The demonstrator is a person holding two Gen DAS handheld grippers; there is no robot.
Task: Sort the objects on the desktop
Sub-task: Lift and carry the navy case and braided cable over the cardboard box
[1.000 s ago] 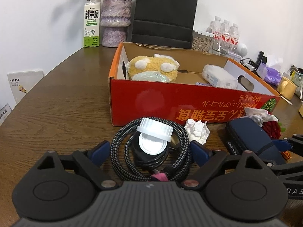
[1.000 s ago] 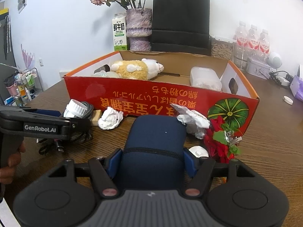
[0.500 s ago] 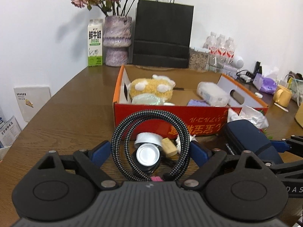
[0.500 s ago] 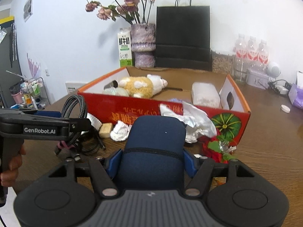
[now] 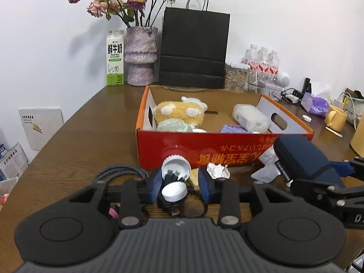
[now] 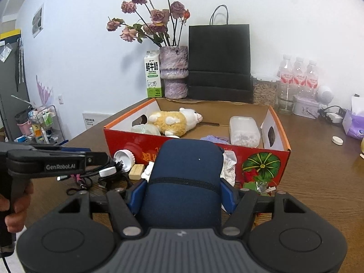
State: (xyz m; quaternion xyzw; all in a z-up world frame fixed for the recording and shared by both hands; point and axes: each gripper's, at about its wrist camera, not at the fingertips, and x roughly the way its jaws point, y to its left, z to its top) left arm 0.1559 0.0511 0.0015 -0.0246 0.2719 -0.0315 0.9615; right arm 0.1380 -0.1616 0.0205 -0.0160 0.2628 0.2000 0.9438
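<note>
1. While its jaws are closing, the left gripper (image 5: 179,185) is seen around a black cable bundle (image 5: 173,201) topped by a white cap (image 5: 174,191); firm contact cannot be confirmed.
2. A navy pouch (image 6: 184,182) is held clamped by the right gripper (image 6: 183,193), raised before the red box (image 6: 261,159).

- Table (image 5: 75,141): brown wood, visible grain, slight sheen.
- Box (image 5: 227,145): glossy red printed cardboard outside, raw matt brown inside.
- Case (image 6: 184,179) in my right claw: navy woven cloth, matt.
- Cable (image 5: 118,170): braided fabric sheath.
- Plush toy (image 5: 179,113): fuzzy yellow.
</note>
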